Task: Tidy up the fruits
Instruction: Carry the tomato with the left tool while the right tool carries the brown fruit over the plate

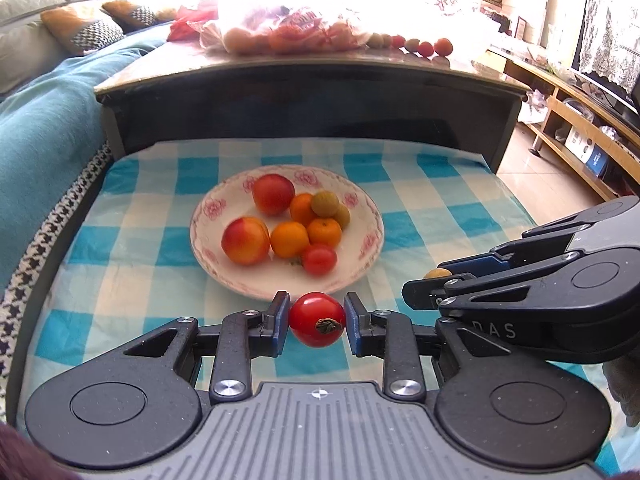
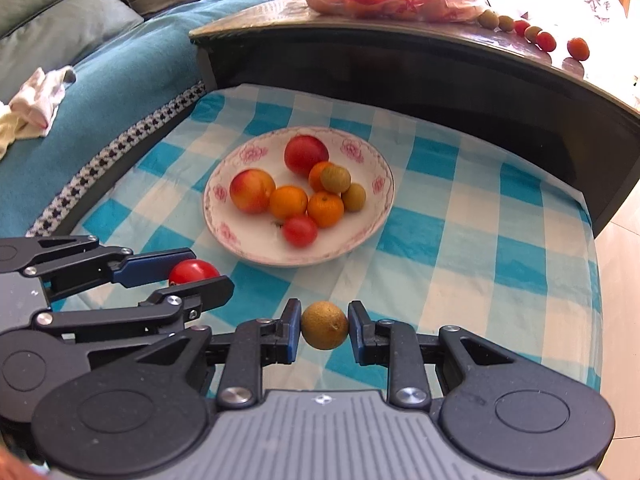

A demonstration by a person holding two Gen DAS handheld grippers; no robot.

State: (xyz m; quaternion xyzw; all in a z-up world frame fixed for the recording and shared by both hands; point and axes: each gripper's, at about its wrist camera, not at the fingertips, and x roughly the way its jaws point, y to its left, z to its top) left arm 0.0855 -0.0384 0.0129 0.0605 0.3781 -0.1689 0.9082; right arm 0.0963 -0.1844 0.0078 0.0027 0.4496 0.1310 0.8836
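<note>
Left wrist view: my left gripper [image 1: 317,319] pinches a red tomato [image 1: 317,318] between both pads, just short of the plate [image 1: 224,270] of fruit on the checked cloth [image 1: 432,200]. A hard squeeze could split it.

Right wrist view: my right gripper [image 2: 325,330] pinches a brownish-green round fruit [image 2: 324,330], also near the plate's front rim. With both grippers crowding together, they may collide, and a dropped fruit could roll off.

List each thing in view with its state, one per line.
left gripper: shut on red tomato, short of the plate
right gripper: shut on brown fruit, held over the cloth
plate: upright on checked cloth, holding eight fruits
plastic bag: lying on the table, fruit inside
</note>
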